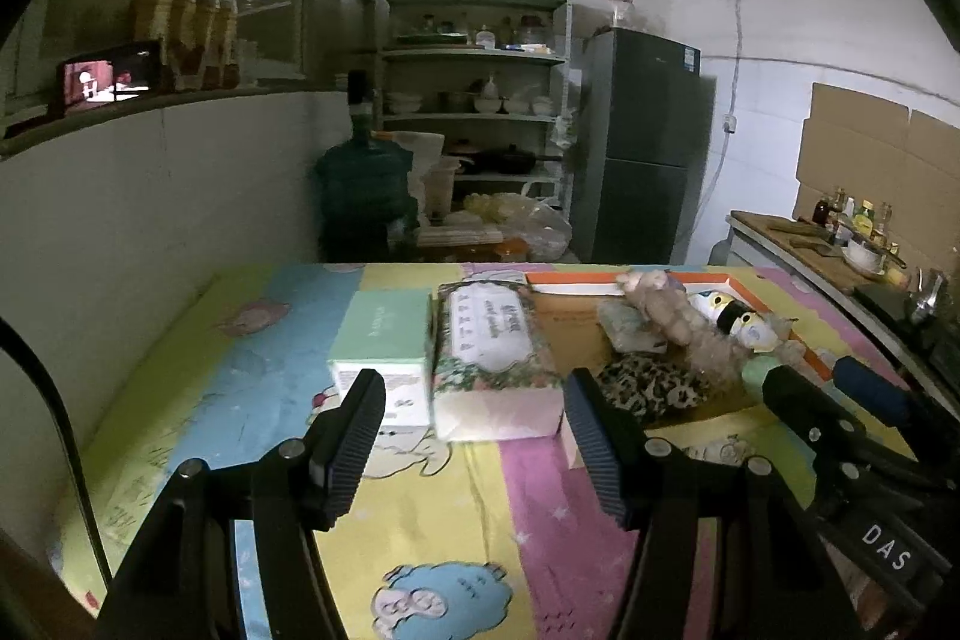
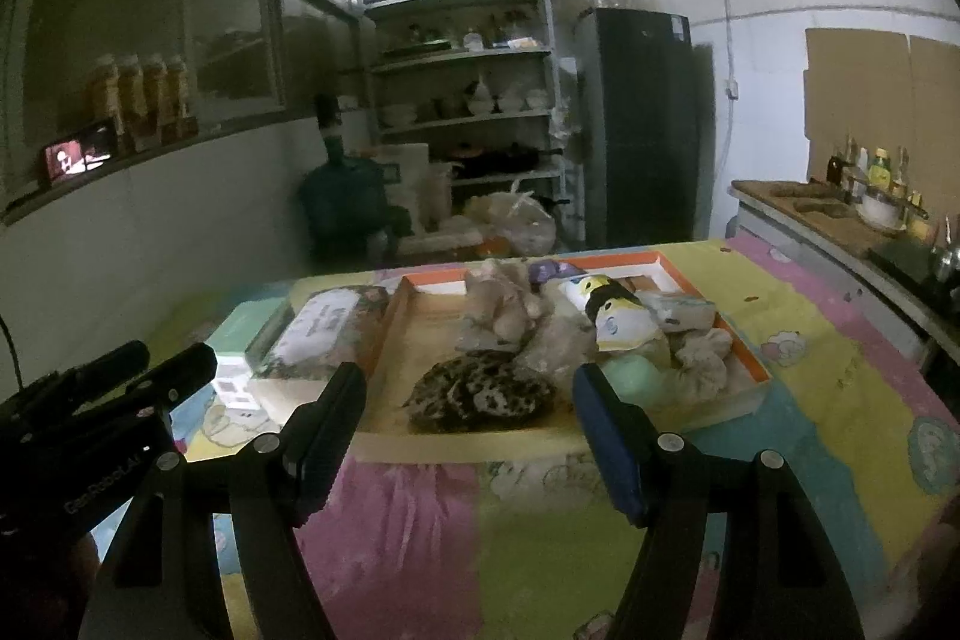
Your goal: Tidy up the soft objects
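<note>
An orange-rimmed shallow box (image 2: pixel 708 304) on the table holds several soft things: a leopard-print pouch (image 2: pixel 480 394), a beige plush (image 2: pixel 501 304), a white-and-black penguin-like plush (image 2: pixel 612 313) and pale fabric bundles (image 2: pixel 705 358). The box (image 1: pixel 774 307) and the leopard pouch (image 1: pixel 651 382) also show in the left wrist view. My right gripper (image 2: pixel 468 421) is open and empty just in front of the leopard pouch. My left gripper (image 1: pixel 474 415) is open and empty in front of a floral tissue pack (image 1: pixel 495 346).
A mint-green box (image 1: pixel 384 334) lies left of the tissue pack on the colourful cartoon tablecloth (image 1: pixel 420 508). Behind the table stand a water jug (image 1: pixel 363 190), shelves (image 1: pixel 474 58) and a fridge (image 1: pixel 642 142). A counter with bottles (image 2: pixel 864 196) is at the right.
</note>
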The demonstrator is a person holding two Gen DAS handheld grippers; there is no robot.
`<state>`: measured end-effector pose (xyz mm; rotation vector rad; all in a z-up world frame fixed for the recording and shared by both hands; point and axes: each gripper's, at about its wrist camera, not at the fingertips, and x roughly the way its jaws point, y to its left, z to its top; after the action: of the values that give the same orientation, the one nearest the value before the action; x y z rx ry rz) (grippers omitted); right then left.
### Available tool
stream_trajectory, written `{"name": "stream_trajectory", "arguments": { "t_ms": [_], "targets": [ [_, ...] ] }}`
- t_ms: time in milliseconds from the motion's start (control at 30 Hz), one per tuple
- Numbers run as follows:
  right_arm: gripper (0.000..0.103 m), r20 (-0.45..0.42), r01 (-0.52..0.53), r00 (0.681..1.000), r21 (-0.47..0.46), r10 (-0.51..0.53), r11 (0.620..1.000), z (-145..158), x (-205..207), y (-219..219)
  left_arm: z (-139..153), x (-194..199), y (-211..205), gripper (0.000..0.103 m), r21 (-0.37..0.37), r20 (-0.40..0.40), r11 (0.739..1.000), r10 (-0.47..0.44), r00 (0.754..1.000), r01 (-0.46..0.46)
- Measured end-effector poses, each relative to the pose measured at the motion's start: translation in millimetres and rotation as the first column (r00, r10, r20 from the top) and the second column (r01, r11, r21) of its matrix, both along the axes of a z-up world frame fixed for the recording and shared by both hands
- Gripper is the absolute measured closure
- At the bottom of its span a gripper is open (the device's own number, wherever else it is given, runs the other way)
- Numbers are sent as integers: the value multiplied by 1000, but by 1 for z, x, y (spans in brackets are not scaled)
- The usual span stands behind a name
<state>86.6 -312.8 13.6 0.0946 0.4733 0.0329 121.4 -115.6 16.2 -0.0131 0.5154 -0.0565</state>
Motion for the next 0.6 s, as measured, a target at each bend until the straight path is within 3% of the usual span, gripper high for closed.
{"name": "stream_trajectory", "arguments": {
  "t_ms": [300, 600],
  "targets": [
    [30, 27, 22, 999, -29, -21, 999, 3, -26, 19, 1, -30, 13, 41, 26, 16, 1000, 7, 1000, -7],
    [30, 66, 35, 997, -43, -32, 998, 4, -58, 43, 4, -63, 34, 41, 2, 45, 1000, 13, 999, -13]
  ]
}}
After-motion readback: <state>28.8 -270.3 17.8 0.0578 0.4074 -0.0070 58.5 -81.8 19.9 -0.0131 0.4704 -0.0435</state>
